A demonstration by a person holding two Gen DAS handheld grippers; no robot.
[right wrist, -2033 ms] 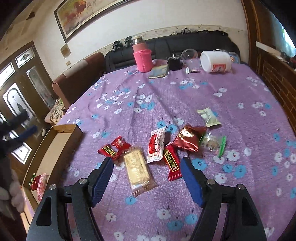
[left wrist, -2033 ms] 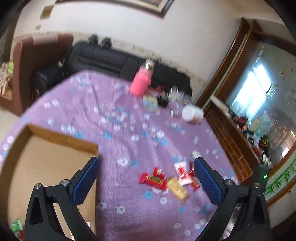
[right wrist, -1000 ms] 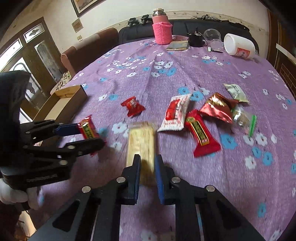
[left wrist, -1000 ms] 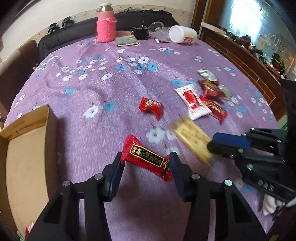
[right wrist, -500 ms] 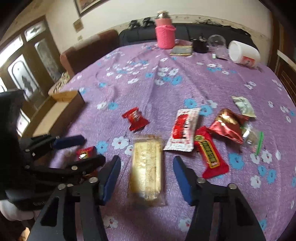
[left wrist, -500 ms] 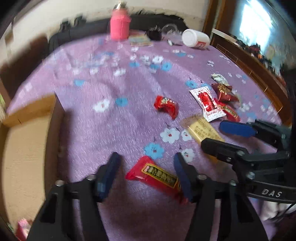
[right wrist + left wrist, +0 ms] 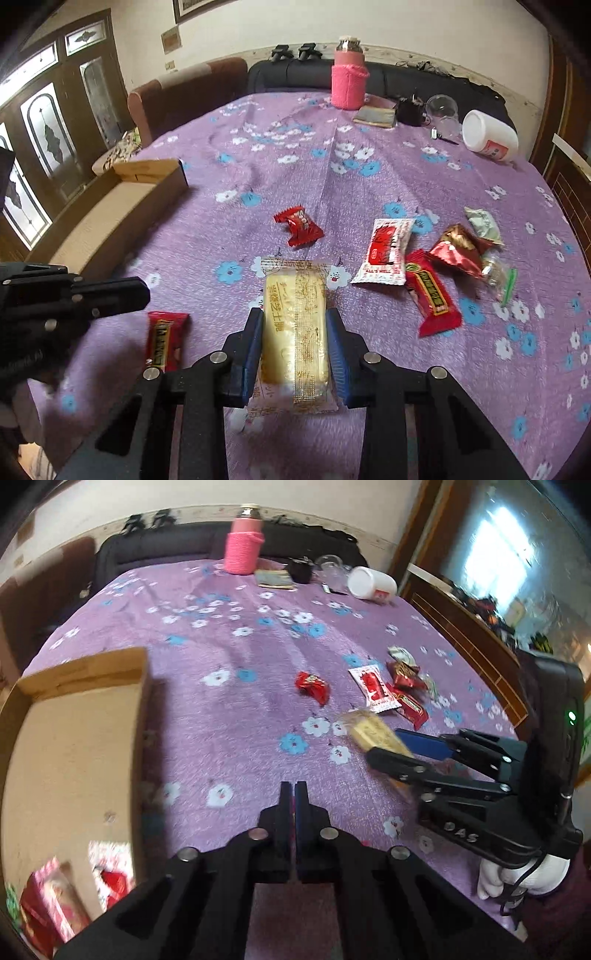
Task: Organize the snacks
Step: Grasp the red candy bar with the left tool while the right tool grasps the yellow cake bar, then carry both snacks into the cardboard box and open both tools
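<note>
My right gripper has its jaws closing on a yellow biscuit pack, and both blue pads touch its long sides; the same grip shows in the left wrist view. My left gripper is shut with nothing visible between its jaws. In the right wrist view its tip hovers just left of a red bar that lies on the purple cloth. An open cardboard box stands at the left with a few wrapped snacks in its near corner.
Loose on the cloth: a small red candy, a white-and-red sachet, another red bar, a dark red pouch and two pale packets. A pink bottle, a glass and a white jar stand at the far edge.
The red bar that was between my left jaws now lies on the cloth, and those jaws have shut. My right jaws opened wide, then narrowed onto the yellow pack.
</note>
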